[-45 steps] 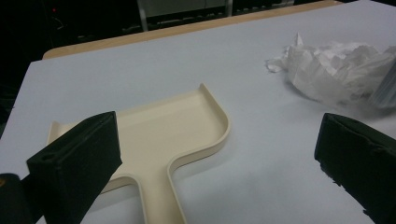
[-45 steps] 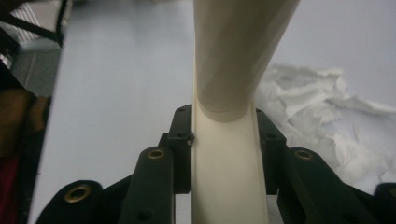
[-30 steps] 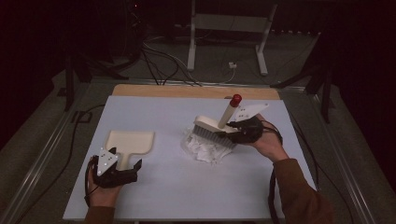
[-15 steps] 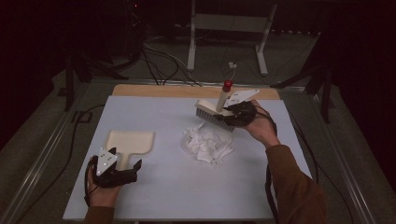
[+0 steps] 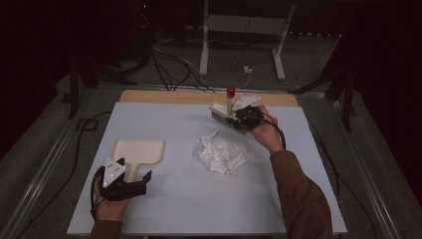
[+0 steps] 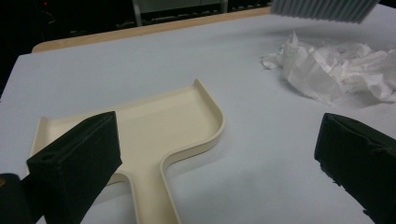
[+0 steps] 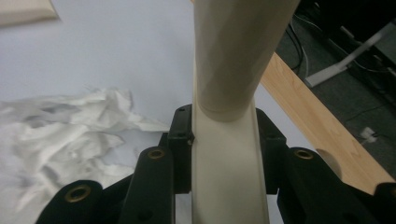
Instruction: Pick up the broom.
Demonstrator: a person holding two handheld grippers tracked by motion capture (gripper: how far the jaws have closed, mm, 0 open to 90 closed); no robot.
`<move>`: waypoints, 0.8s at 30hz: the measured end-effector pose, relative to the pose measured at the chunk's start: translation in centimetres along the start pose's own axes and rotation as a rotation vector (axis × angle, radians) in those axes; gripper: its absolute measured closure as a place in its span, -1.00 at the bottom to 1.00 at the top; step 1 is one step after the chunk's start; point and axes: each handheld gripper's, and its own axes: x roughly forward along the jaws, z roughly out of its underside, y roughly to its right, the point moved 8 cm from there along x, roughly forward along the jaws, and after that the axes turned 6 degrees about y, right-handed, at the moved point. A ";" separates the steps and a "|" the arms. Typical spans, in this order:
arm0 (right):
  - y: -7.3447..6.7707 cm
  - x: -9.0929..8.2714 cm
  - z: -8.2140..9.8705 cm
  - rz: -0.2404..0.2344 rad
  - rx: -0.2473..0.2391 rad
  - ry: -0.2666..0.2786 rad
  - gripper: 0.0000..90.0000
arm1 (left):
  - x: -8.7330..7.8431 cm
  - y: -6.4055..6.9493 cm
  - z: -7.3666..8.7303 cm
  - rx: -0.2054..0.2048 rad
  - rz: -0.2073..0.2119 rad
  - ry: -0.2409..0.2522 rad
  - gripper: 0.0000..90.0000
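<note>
OK, high view: right hand-held gripper (image 5: pixel 243 118) is at the far side of the table (image 5: pixel 189 204), clamped on the handle of a cream brush (image 5: pixel 225 112). Handle points up, red cap on its end; bristle head faces the left of the view, behind the pile of crumpled white paper (image 5: pixel 221 153). The paper sits mid-table, near the brush but apart from it. Left hand-held gripper (image 5: pixel 130 180) is at the near left, jaws apart, right at the handle end of the cream dustpan (image 5: pixel 138 151). The pan lies flat, with its handle toward the person.

Left gripper view: both black jaws stand wide apart with nothing between them. One jaw hangs over the dustpan (image 6: pixel 140 126) near where pan meets handle; whether it touches, I can't tell. The other is off over bare table. The paper pile (image 6: pixel 336 70) is at upper right, with the grey brush bristles (image 6: pixel 322 8) just above it at the top edge.

Right gripper view: jaws pressed on both flat sides of the brush handle (image 7: pixel 229 154), which runs straight up through the middle. Paper (image 7: pixel 70 130) lies to the left below, and the wooden table edge (image 7: pixel 317 121) runs along the right.
</note>
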 end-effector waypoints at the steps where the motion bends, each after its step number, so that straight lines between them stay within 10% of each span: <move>1: 0.0 0.3 0.0 0.010 -0.018 -0.004 0.49 | 0.0 0.0 0.0 -0.001 0.001 0.001 -0.97; 8: -0.4 2.1 0.8 0.001 -0.038 -0.017 0.49 | 0.0 0.0 0.0 -0.002 0.003 0.000 -0.97; 24: -4.6 1.2 2.0 -0.209 -0.155 -0.038 0.49 | 0.0 0.1 0.0 -0.001 0.002 0.000 -0.97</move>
